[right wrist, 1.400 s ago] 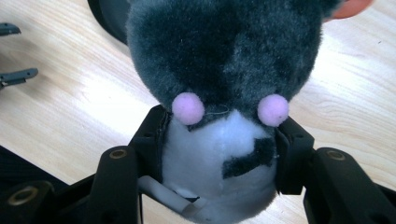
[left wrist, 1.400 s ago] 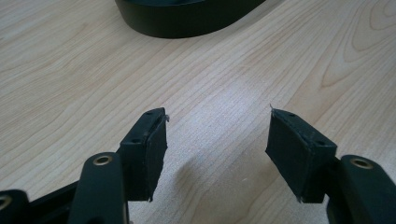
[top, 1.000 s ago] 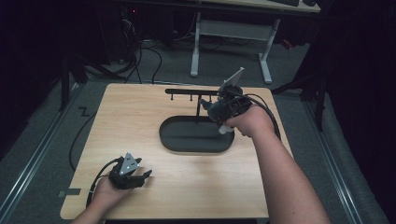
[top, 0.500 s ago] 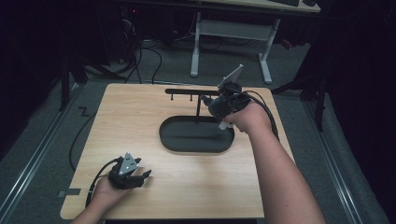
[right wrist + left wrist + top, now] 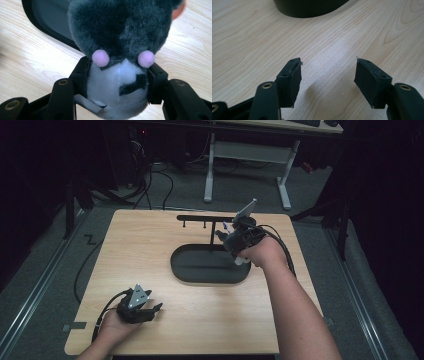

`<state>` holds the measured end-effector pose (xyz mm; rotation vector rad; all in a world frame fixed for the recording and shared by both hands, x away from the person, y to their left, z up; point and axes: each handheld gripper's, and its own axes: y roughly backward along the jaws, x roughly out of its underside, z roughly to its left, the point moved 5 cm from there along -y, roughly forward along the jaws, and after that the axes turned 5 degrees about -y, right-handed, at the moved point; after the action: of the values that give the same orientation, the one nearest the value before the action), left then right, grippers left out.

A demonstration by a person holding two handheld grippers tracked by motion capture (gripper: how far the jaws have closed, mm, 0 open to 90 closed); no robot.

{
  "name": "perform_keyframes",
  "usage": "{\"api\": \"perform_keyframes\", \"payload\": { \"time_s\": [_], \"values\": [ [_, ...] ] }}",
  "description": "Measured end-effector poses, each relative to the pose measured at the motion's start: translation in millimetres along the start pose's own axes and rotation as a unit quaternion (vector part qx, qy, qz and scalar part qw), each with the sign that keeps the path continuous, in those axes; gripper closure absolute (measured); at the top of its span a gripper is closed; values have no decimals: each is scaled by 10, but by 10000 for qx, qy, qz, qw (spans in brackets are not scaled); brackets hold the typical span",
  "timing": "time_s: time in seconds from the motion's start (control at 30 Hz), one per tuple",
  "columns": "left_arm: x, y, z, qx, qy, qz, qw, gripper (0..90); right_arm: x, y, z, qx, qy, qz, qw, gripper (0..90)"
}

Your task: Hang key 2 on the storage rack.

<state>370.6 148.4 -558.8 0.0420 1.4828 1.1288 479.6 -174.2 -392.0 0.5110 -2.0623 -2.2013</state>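
- Right gripper (image 5: 117, 82) clamps a small plush toy (image 5: 120, 50), its two black jaws pressing the toy's white lower half from either side.
- Left gripper (image 5: 142, 307) rests on the near left part of the wooden table (image 5: 150, 250), jaws spread wide with bare wood between them, holding nothing.
- In the high view, the right gripper (image 5: 235, 242) hovers over the far right end of the black oval tray (image 5: 190, 270), beside the thin black rack (image 5: 205, 218) that stands at the tray's far edge.
- Judged from this, the step in hand is carrying the toy to a spot at the tray or the rack; which of the two is meant I cannot tell.
- The next move probably calls for bringing the toy down over the tray's floor, clear of the rack's post, and parting the jaws only once the toy is supported.
- The plush toy has dark grey fuzzy fur on top, a white patch with a black mark below, and two pink pompoms where grey meets white.
- A bit of orange-pink shows at its upper right edge, and a white tag pokes out by the left jaw.
- It looks soft, so the grip may squash it a little.
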Motion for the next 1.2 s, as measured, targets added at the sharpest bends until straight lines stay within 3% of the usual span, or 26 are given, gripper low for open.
{"api": "perform_keyframes", "payload": {
  "time_s": [0.43, 0.97, 1.2],
  "values": [
    [2, -9, -9, 36, -12, 4, 10000, 383, -51, -276, 21, -78, -12, 90, 9999, 478],
    [7, -20, -21, 71, -50, 31, 10000, 384, -128, -429, 32, -132, -58, 58, 9999, 459],
    [9, -26, -26, 102, -66, 49, 9999, 384, -173, -436, 35, -177, -108, -88, 9997, 326]
  ]
}}
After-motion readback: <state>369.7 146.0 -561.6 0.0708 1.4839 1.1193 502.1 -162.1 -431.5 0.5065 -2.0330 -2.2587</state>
